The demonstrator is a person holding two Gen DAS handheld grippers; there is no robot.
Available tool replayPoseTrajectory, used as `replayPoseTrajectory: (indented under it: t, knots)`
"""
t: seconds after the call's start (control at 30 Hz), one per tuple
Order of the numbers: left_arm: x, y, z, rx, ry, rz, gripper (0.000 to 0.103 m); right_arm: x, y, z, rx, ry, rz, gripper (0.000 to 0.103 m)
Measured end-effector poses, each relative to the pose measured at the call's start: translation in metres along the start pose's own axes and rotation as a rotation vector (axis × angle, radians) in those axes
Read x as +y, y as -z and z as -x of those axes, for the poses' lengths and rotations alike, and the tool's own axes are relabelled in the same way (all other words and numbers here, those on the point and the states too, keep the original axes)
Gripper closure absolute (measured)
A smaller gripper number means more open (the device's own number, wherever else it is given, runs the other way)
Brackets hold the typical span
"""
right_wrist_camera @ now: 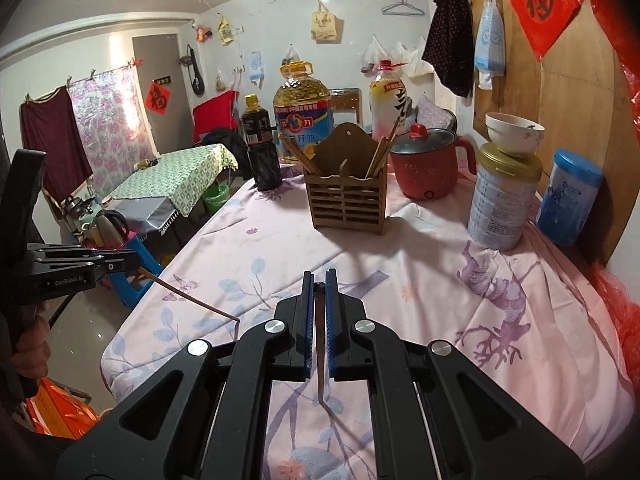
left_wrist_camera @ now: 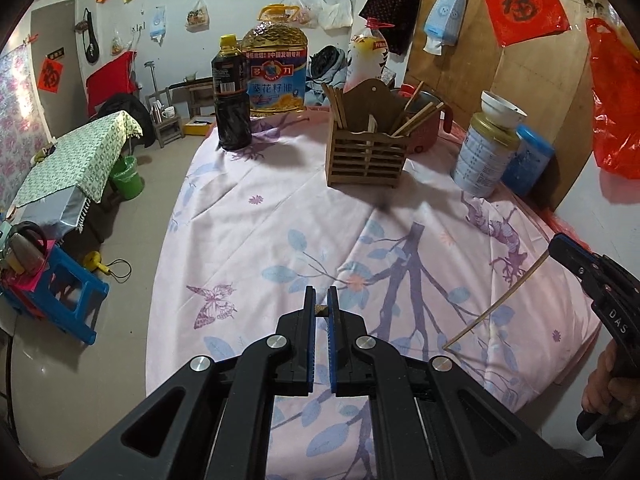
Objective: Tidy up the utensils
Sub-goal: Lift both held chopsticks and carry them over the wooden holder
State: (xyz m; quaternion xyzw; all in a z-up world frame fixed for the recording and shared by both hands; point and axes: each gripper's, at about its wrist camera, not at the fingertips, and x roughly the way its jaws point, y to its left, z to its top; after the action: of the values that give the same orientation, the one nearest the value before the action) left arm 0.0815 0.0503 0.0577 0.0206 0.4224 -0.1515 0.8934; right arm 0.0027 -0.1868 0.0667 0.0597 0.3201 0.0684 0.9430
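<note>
A slatted wooden chopstick holder (left_wrist_camera: pixel 366 152) stands on the table's far side with several chopsticks in it; it also shows in the right wrist view (right_wrist_camera: pixel 347 202). My left gripper (left_wrist_camera: pixel 321 308) is shut on a chopstick, seen slanting down to the cloth in the right wrist view (right_wrist_camera: pixel 192 298). My right gripper (right_wrist_camera: pixel 319 290) is shut on another chopstick (right_wrist_camera: pixel 320 356), whose tip touches the cloth. In the left wrist view that chopstick (left_wrist_camera: pixel 496 304) hangs from the right gripper (left_wrist_camera: pixel 560 250) at the right edge.
A floral pink cloth (left_wrist_camera: pixel 304 216) covers the table. At the back stand a dark sauce bottle (left_wrist_camera: pixel 230 96), an oil jug (left_wrist_camera: pixel 278 68), a red electric pot (right_wrist_camera: pixel 426 164), a tin with a white bowl on it (right_wrist_camera: pixel 504 196) and a blue canister (right_wrist_camera: pixel 568 196).
</note>
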Motion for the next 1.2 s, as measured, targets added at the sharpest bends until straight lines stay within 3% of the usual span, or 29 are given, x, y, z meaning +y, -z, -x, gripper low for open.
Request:
replayPoseTrajectory:
  t: [0.23,0.6,0.93,1.2]
  knots:
    - [0.012,-0.017,0.007,-0.005,0.043,-0.023,0.097,0.008,-0.008,0.009,-0.038,0.045,-0.032,0.097]
    - [0.002,-0.054,0.014,-0.039,0.130,-0.155,0.097,0.020,-0.034,0.014,-0.086,0.098,-0.075,0.097]
    - [-0.015,-0.118,0.005,-0.117,0.127,-0.143,0.097,0.010,-0.096,-0.013,-0.164,0.054,-0.015,0.097]
    - [-0.029,-0.193,-0.010,-0.190,0.108,-0.134,0.097,-0.011,-0.162,-0.049,-0.216,-0.005,0.021,0.097]
